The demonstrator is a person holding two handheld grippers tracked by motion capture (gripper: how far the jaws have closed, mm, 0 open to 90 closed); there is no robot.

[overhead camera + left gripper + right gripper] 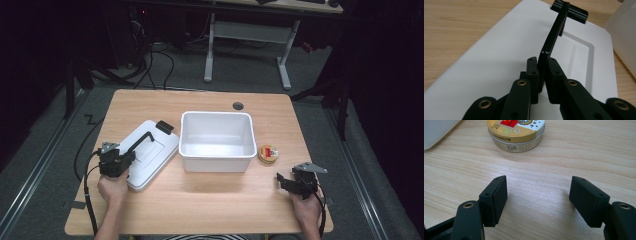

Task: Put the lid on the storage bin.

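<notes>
High view, item one: white bin lid (147, 152) lying flat on the desk (200, 200), just left of the open white plastic bin (216, 141). Left gripper (116, 161): jaws clenched on the lid's raised black handle (550, 43). Right gripper (295, 182): jaws released, wide apart, low over bare wood. Round gold-topped tin (516, 132) beside the bin's right wall.

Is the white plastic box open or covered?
Open. The white plastic box stands uncovered and looks empty inside; its flat white lid lies beside it on the wooden table.
</notes>
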